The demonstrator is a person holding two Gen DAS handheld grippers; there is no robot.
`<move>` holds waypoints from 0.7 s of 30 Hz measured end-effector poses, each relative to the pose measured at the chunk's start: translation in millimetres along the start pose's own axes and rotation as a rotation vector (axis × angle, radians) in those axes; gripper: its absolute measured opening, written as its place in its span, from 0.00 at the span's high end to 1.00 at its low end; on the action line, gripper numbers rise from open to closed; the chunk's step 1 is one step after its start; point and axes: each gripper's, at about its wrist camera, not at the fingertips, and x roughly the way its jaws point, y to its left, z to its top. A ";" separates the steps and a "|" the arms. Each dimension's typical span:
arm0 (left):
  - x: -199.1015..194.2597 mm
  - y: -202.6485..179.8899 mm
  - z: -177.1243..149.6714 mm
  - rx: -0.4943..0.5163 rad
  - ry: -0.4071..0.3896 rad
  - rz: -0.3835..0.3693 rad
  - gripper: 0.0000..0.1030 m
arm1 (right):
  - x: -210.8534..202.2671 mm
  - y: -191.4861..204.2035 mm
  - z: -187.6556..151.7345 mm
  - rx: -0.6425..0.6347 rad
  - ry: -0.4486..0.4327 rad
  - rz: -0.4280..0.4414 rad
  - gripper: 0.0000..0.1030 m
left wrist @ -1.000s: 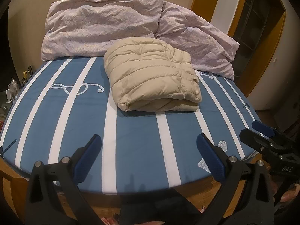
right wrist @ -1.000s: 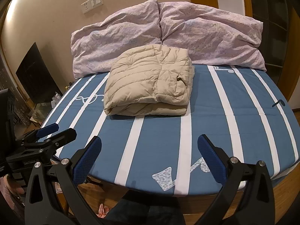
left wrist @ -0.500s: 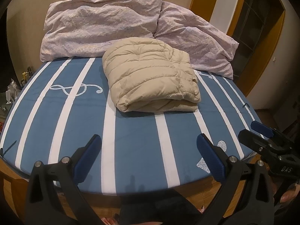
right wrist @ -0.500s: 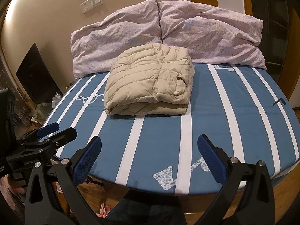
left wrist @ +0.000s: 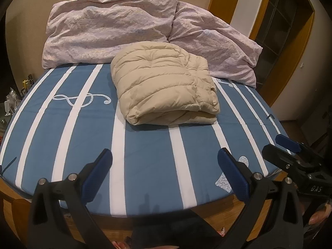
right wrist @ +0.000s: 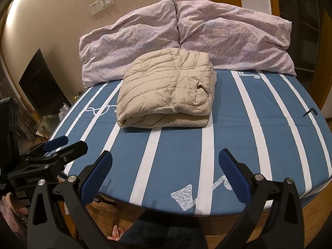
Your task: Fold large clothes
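Note:
A beige quilted down jacket (left wrist: 166, 87) (right wrist: 168, 91) lies folded into a thick rectangular bundle on the blue and white striped bed (left wrist: 145, 155) (right wrist: 228, 137), just in front of the pillows. My left gripper (left wrist: 164, 174) hangs open over the bed's near edge, well short of the jacket, with nothing between its blue pads. My right gripper (right wrist: 166, 172) is open too, held at the same near edge, empty. Each gripper shows in the other's view: the right one (left wrist: 290, 155) at the far right, the left one (right wrist: 54, 151) at the far left.
Two wrinkled lilac pillows (left wrist: 108, 29) (right wrist: 232, 41) lean against the wall behind the jacket. The bed has a wooden frame (right wrist: 315, 207). A dark screen (right wrist: 41, 87) and small clutter stand left of the bed. A wooden door frame (left wrist: 290, 41) is at the right.
Both grippers have drifted back slightly; the jacket stays where it lies. Nothing was taken hold of or let go.

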 end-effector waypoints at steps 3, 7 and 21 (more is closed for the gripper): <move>0.6 -2.8 0.9 -0.001 0.000 -0.005 0.02 | -0.1 1.8 -0.9 0.001 -0.001 -0.001 0.01; 1.3 -9.6 1.9 0.000 0.001 -0.012 0.02 | -0.6 0.0 -0.3 0.002 0.002 0.001 0.01; 1.0 -8.0 1.7 -0.002 0.002 -0.015 0.02 | -0.5 2.4 -0.8 0.005 0.001 0.005 0.01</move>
